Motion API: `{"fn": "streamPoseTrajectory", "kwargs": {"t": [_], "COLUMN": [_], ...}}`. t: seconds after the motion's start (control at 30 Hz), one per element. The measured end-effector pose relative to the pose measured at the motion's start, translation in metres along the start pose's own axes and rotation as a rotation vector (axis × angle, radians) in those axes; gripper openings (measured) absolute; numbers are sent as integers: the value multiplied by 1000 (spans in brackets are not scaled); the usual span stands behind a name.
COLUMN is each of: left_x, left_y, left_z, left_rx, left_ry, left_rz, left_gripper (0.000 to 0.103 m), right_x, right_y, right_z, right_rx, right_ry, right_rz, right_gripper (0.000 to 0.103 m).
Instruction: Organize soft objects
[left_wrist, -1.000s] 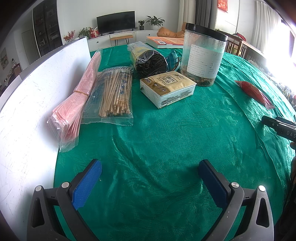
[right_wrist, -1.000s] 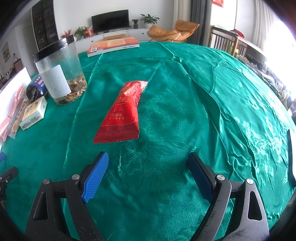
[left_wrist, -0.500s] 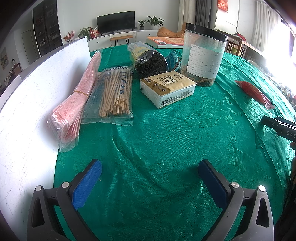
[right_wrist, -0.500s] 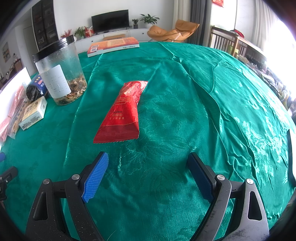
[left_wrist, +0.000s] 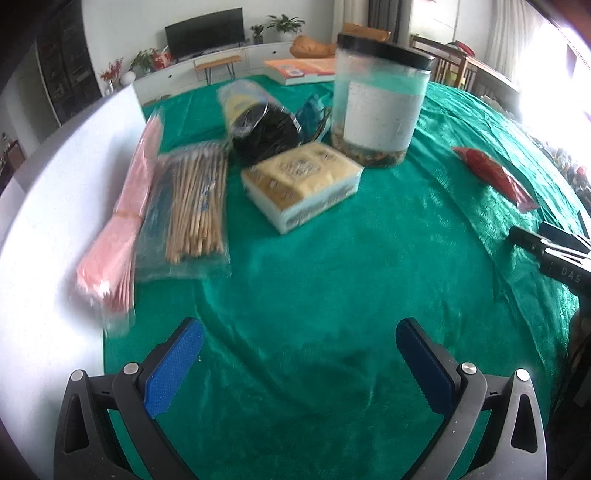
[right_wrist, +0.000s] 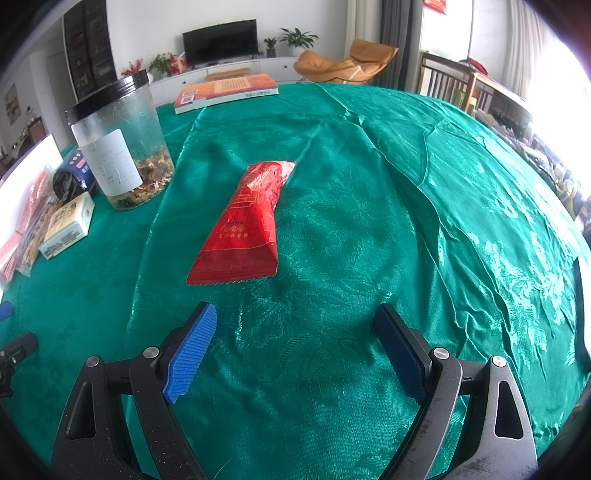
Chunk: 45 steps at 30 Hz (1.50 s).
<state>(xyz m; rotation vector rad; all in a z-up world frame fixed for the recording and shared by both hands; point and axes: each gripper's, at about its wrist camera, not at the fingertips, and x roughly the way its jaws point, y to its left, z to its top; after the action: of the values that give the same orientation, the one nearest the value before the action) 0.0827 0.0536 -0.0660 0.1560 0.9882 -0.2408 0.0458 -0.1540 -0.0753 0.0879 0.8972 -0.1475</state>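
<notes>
My left gripper (left_wrist: 299, 358) has its two blue-padded fingers (left_wrist: 173, 365) spread wide, holding nothing, with only green tablecloth (left_wrist: 332, 288) between them. Ahead of it, well beyond the fingertips, a tan pack of tissues (left_wrist: 301, 186) lies flat on the cloth. To its left lie a clear bag of wooden sticks (left_wrist: 192, 206) and, just beside that, a pink plastic pack (left_wrist: 118, 236) along the edge of a white board (left_wrist: 48, 229). Behind the tissues sit a dark bundle in clear wrap (left_wrist: 262, 125) and a tall clear jar with a black lid (left_wrist: 378, 99); this view is somewhat blurred.

My right gripper (right_wrist: 295, 347) is likewise spread wide and empty, its blue pads (right_wrist: 190, 354) over bare cloth. A red soft packet (right_wrist: 247, 221) lies flat just ahead of the left fingertip, untouched, lengthwise away from me. The jar stands well to its left, and an orange book (right_wrist: 225, 92) rests at the far table edge.
</notes>
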Motion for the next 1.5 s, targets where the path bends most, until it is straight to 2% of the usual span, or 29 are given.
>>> {"fn": "streamPoseTrajectory", "kwargs": {"t": [0.1,0.23,0.3,0.4,0.47,0.63,0.77,0.97,1.07,1.17,1.3,1.43,1.5], "left_x": [-5,17,34,54,63,68,66,43,33,30,36,42,46], "left_y": [-15,-32,-32,-25,-22,-24,-34,-60,-65,-57,-36,-11,-4], "left_z": [31,60,70,82,86,90,85,64,61,71,89,99,101], "left_rx": [109,244,245,188,158,190,265,437,483,453,356,197,162], "left_ry": [-45,-25,7,40,48,33,60,129,122,94,77,90,100], "left_rz": [53,111,109,87,83,82,53,-74,-74,-48,-39,-105,-132], "left_gripper": [103,103,103,103,103,103,103,103,103,103,103,103,103], "right_x": [0,0,0,0,0,0,0,0,0,0,0,0,0], "right_y": [0,0,0,-1,0,0,0,0,0,0,0,-1,0], "right_z": [0,0,0,0,0,0,0,0,0,0,0,0,0], "right_rx": [0,0,0,0,0,0,0,0,0,0,0,-1,-1], "right_ry": [0,0,0,-1,-1,-1,-1,-1,-1,-1,-1,-1,-1], "right_rz": [0,1,1,1,1,2,2,2,2,2,3,3,3], "right_gripper": [90,90,90,90,90,90,90,90,90,90,90,90,90]}}
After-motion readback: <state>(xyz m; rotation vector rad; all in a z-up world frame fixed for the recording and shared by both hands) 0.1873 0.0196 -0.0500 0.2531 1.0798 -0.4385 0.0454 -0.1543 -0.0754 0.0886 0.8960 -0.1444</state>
